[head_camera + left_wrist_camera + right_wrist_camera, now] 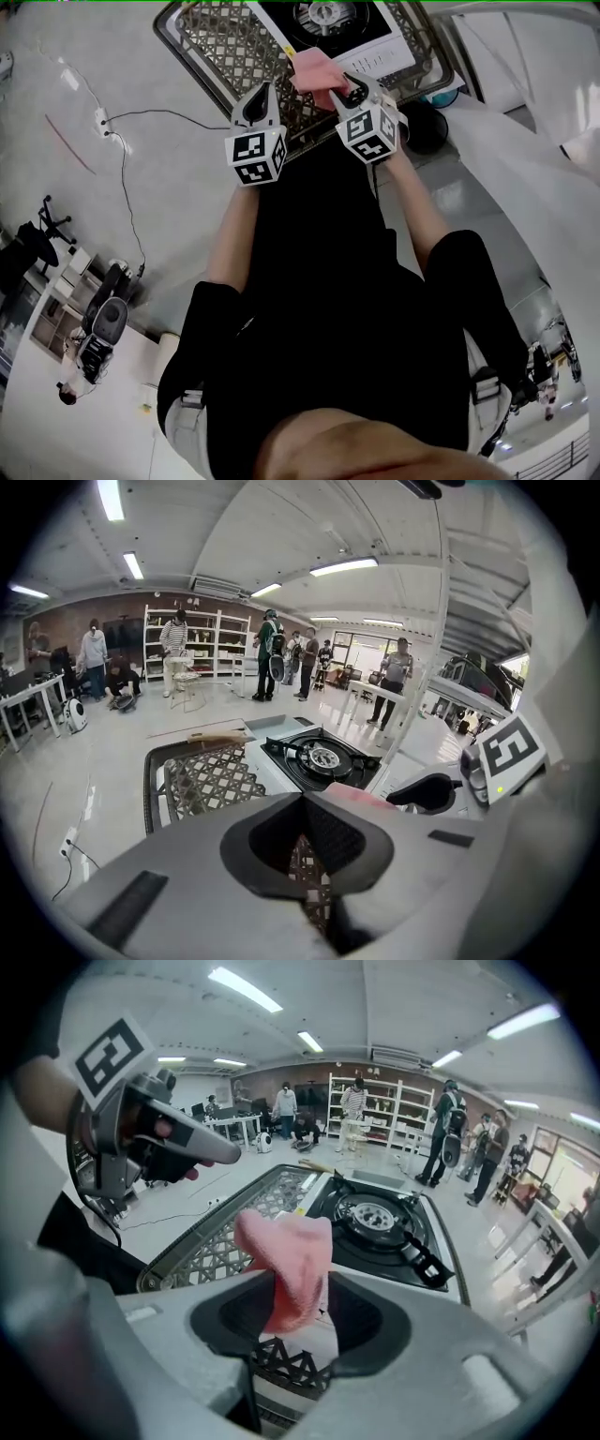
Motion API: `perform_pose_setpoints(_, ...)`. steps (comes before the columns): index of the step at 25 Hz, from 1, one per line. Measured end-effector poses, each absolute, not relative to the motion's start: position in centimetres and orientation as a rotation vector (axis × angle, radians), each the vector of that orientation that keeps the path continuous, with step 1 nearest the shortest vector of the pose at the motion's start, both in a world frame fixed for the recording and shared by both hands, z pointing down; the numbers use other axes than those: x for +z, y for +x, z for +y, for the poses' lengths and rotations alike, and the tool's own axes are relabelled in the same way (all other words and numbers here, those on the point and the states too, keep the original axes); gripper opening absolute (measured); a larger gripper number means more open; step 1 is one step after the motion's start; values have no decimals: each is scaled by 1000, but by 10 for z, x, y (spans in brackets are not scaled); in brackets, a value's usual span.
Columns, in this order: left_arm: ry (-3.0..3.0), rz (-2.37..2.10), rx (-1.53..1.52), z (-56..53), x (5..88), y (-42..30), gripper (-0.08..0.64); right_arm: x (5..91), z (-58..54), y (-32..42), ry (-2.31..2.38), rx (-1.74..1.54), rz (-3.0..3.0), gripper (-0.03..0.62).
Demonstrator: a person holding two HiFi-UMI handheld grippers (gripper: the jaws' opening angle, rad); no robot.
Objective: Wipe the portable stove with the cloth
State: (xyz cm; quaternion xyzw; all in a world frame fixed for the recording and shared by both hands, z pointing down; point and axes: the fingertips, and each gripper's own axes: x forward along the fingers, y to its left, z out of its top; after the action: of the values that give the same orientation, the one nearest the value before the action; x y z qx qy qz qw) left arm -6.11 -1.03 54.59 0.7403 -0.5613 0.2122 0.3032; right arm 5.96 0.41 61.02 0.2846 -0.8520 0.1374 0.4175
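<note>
Here, one crumpled pink cloth [286, 1255] is stood upright within the spread right gripper [295, 1283], near one white portable stove [375, 1215]; the left gripper [305, 803] is pressed together.

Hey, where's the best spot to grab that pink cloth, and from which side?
Grip the pink cloth at its narrow bunched lower part, which sits between the right gripper's open jaws: close them from either side. The wider top would probably fold away.

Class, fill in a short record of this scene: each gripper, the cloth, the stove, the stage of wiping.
left gripper: jaws shut, empty
right gripper: jaws apart, pink cloth between them
portable stove: on the lattice tabletop, ahead of both grippers
stage: cloth looks short of the stove; wiping not begun
</note>
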Motion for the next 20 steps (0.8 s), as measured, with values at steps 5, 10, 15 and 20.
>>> perform_pose_setpoints(5, 1965, -1473, 563, -12, 548, -64, 0, 588, 9, 47, 635, 223, -2198, 184)
perform_pose_setpoints(10, 1956, -1464, 572, -11, 551, -69, 0, 599, 4, 30, 600, 241, -2182, 183)
perform_pose_setpoints(15, 1954, -1440, 587, -7, 558, -65, 0, 616, 3, 25, 596, 277, -2152, 147)
perform_pose_setpoints(20, 1940, -1427, 586, -5, 569, -61, 0, 629, 7, 27, 579, 307, -2125, 84)
